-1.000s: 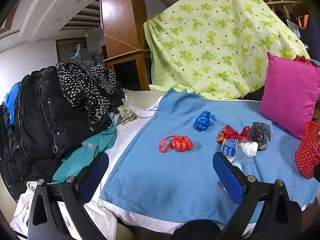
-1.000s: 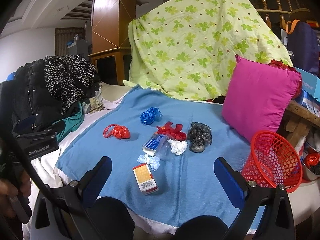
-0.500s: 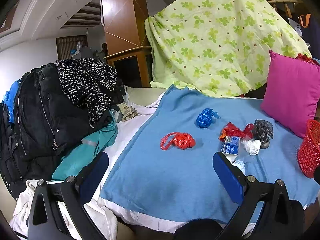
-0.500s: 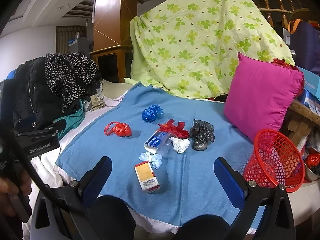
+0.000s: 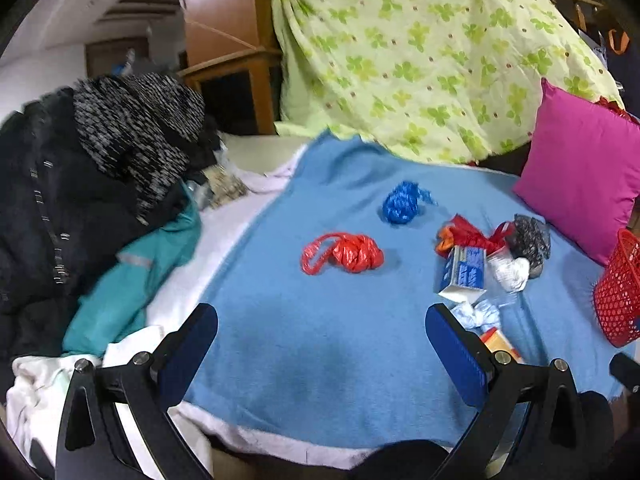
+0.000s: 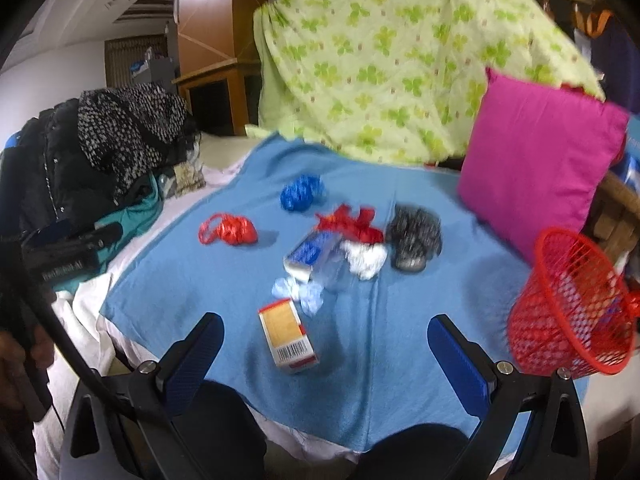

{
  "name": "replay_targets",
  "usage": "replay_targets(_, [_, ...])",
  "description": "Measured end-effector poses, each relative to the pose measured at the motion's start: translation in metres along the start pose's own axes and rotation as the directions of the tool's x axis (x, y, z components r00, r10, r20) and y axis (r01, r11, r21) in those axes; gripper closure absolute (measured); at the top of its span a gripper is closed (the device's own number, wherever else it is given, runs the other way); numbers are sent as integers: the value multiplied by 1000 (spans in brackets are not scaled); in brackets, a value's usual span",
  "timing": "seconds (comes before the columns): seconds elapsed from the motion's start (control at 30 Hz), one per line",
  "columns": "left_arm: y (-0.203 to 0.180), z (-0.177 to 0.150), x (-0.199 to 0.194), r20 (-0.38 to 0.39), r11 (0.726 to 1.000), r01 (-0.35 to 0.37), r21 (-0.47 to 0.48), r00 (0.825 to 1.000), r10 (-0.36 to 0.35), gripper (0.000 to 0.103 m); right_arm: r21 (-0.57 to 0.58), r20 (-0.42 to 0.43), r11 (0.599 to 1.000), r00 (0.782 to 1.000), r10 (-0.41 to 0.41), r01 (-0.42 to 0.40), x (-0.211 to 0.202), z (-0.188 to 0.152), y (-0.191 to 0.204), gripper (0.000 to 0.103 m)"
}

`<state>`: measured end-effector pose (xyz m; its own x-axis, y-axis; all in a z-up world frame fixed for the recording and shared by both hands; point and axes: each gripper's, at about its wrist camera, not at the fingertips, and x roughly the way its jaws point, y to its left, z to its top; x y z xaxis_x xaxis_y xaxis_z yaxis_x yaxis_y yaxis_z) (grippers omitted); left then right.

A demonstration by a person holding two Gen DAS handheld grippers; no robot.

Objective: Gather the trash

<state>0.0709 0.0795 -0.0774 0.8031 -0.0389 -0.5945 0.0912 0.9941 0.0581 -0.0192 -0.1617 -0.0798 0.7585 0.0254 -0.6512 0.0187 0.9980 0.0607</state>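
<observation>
Trash lies scattered on a blue blanket (image 5: 320, 344): a crumpled red bag (image 5: 344, 254) (image 6: 230, 230), a blue bag (image 5: 402, 204) (image 6: 300, 192), a red wrapper (image 6: 352, 222), a blue-white carton (image 5: 464, 270) (image 6: 310, 250), white paper (image 6: 366, 258), a dark speckled bag (image 6: 414, 234), pale blue plastic (image 6: 300, 292) and an orange box (image 6: 288, 336). A red mesh basket (image 6: 572, 304) (image 5: 620, 292) stands at the right. My left gripper (image 5: 320, 350) is open in front of the red bag. Open too, my right gripper (image 6: 324, 354) hovers just before the orange box.
A pile of dark coats and a teal garment (image 5: 132, 276) fills the left side. A magenta pillow (image 6: 536, 156) leans at the right behind the basket. A green floral sheet (image 5: 420, 52) drapes the back. In the right wrist view a hand (image 6: 20, 360) holds the left gripper's handle.
Both grippers have moved forward toward the blanket, so the trash looks nearer. The views are slightly blurred from motion. Neither gripper's opening has changed.
</observation>
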Motion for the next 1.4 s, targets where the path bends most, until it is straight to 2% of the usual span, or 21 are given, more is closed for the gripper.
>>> replay_targets(0.1, [4, 6, 35, -24, 998, 12, 61, 1000, -11, 0, 18, -57, 1000, 998, 22, -21, 34, -5, -6, 1])
replay_targets(0.13, [6, 12, 53, -47, 996, 45, 83, 998, -41, 0, 25, -78, 999, 996, 41, -39, 46, -6, -7, 1])
replay_targets(0.27, [4, 32, 100, -95, 988, 109, 110, 990, -99, 0, 10, -139, 993, 983, 117, -117, 86, -6, 5, 10])
replay_targets(0.37, [-5, 49, 136, -112, 982, 132, 132, 987, -118, 0, -24, -181, 991, 976, 126, -132, 114, -8, 18, 14])
replay_targets(0.47, [-24, 63, 177, -157, 974, 154, 168, 979, -128, 0, -45, -245, 987, 960, 137, -153, 141, -13, 29, 25])
replay_targets(0.53, [-35, 67, 205, -203, 970, 173, 172, 969, -137, 0, -52, -282, 986, 950, 137, -157, 156, -19, 34, 28])
replay_targets(0.57, [-38, 66, 219, -228, 970, 172, 170, 965, -131, 0, -58, -299, 987, 946, 126, -149, 160, -22, 33, 34])
replay_targets(0.6, [-41, 65, 232, -257, 971, 171, 164, 958, -125, 0, -56, -319, 987, 940, 124, -149, 167, -26, 34, 47])
replay_targets(0.63, [-43, 63, 247, -294, 972, 181, 149, 947, -131, 0, -55, -333, 987, 935, 124, -151, 170, -28, 32, 48])
replay_targets(0.67, [-45, 60, 255, -313, 973, 189, 135, 940, -139, 7, -47, -317, 986, 939, 136, -159, 169, -28, 32, 48])
replay_targets(0.7, [-46, 55, 266, -347, 974, 200, 109, 926, -151, 24, -51, -307, 986, 942, 139, -162, 168, -28, 31, 49])
replay_targets(0.73, [-46, 51, 273, -377, 974, 206, 89, 912, -159, 36, -44, -307, 984, 939, 152, -174, 166, -28, 31, 49])
replay_targets(0.77, [-46, 47, 278, -411, 975, 213, 58, 896, -171, 43, -33, -305, 983, 938, 163, -181, 165, -29, 28, 49])
replay_targets(0.8, [-44, 45, 279, -411, 978, 208, 30, 894, -177, 45, -18, -297, 983, 939, 171, -184, 163, -29, 24, 49])
replay_targets(0.97, [-49, 43, 240, -341, 975, 221, -1, 917, -208, 51, 94, -239, 971, 941, 238, -222, 138, -23, -10, 49])
replay_targets(1.07, [-71, 50, 188, -267, 962, 271, 46, 931, -249, 51, 138, -145, 967, 961, 235, -215, 104, -16, -41, 49])
replay_targets(1.13, [-95, 58, 144, -216, 940, 329, 88, 928, -304, 51, 176, -68, 966, 977, 203, -188, 75, -11, -71, 49])
replay_targets(1.2, [-118, 67, 115, -188, 918, 377, 124, 917, -352, 51, 214, -15, 963, 985, 169, -162, 52, -10, -97, 49])
replay_targets(1.27, [-154, 76, 77, -160, 878, 443, 181, 894, -418, 51, 254, 44, 960, 993, 112, -120, 23, -9, -126, 49])
replay_targets(1.33, [-197, 82, 39, -147, 819, 517, 249, 856, -495, 51, 299, 100, 952, 994, 41, -70, -11, -11, -157, 49])
replay_targets(1.4, [-242, 87, 7, -155, 751, 586, 304, 808, -568, 50, 332, 126, 943, 992, -24, -19, -41, -16, -182, 49])
